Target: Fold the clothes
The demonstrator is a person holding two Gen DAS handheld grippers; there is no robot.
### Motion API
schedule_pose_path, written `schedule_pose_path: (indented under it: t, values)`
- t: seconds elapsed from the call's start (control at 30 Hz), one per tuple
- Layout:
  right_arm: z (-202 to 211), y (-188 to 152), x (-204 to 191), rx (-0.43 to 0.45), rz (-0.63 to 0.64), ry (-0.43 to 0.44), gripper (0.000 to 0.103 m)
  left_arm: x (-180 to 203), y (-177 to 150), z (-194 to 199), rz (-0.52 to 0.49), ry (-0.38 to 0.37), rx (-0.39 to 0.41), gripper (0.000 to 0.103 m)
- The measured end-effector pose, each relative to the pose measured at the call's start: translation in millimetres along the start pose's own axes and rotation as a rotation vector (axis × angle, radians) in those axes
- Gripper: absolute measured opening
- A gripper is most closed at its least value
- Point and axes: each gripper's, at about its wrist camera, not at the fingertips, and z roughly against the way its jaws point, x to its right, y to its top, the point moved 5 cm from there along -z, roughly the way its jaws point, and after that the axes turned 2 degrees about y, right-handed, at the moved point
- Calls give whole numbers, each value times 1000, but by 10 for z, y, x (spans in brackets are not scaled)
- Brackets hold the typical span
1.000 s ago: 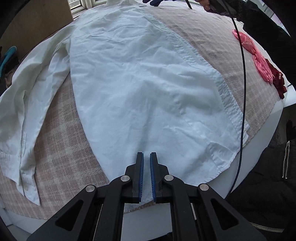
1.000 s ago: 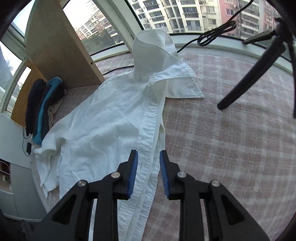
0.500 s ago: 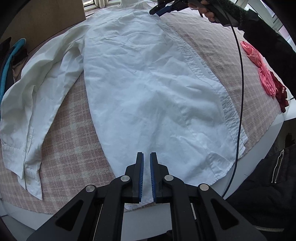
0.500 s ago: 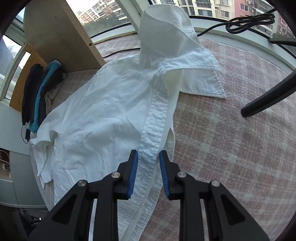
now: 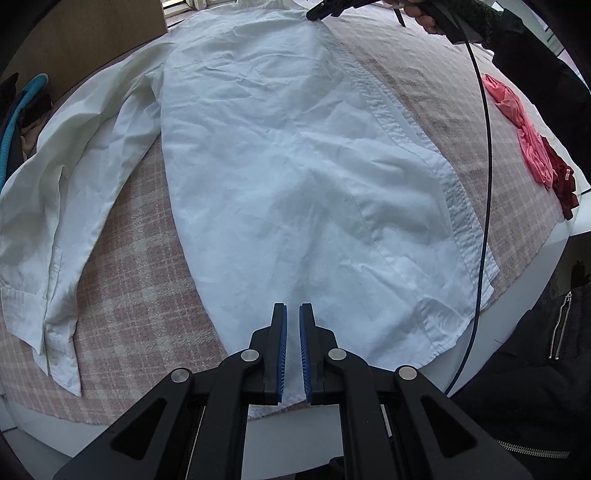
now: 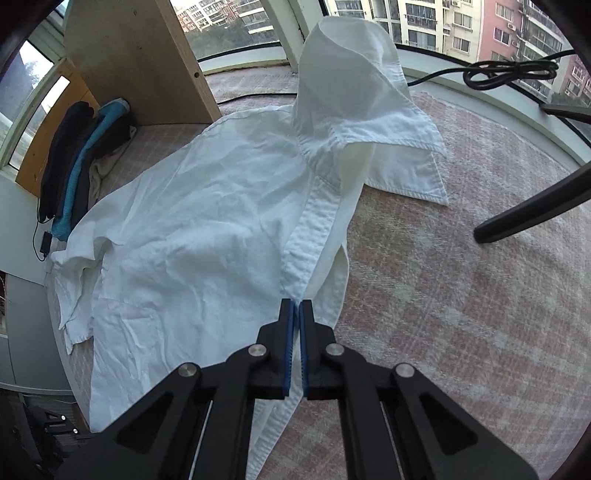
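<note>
one white shirt [image 5: 280, 177] lies spread flat over a pink checked cloth [image 5: 125, 302] that covers the tabletop, its hem at the near edge and its collar at the far edge. going left to right in the left wrist view: a long sleeve [image 5: 55, 206] trails along the left edge of the cloth, its cuff near the near-left corner; the body of the shirt fills the middle; the button strip [image 5: 413, 136] runs down the right side of the body; a pink garment [image 5: 524, 129] and a dark red one [image 5: 561, 181] sit bunched at the right edge.

the left claw [image 5: 292, 314] stands over the hem at the near edge, its blue pads nearly together with a thin fold of white fabric between them; it is pinching the hem. the lowest bit of hem is hidden behind the claw's black arms.

in the right wrist view, the right claw [image 6: 296, 308] has just been closing, and its pads now press together on the button strip below the collar [image 6: 369, 122]. the collar stands up off the cloth. in the left wrist view this claw shows only as a dark tip at the far edge, held by a hand [image 5: 424, 14] that is cut off by the frame.

a dark jacket sleeve [image 5: 546, 74] and a black cable [image 5: 487, 147] cross the right side. dark and teal clothes [image 6: 77, 166] lie heaped beyond the far-left corner, too shadowed to sort out.
</note>
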Motion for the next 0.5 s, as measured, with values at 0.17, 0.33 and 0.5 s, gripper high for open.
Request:
schedule_pose_path:
  t: [0.17,0.33,0.5]
  values:
    - [-78,17,16,4,14,-29,3,-2,-29,-76,4,-3,-18,8]
    - [-13,-98,42,4,-14,-61,10,5,-61,-58,-9,0,-22,8]
    - [445,-845,-216,11,-41,63,10,-23,-88,23,-15,-11,-2,8]
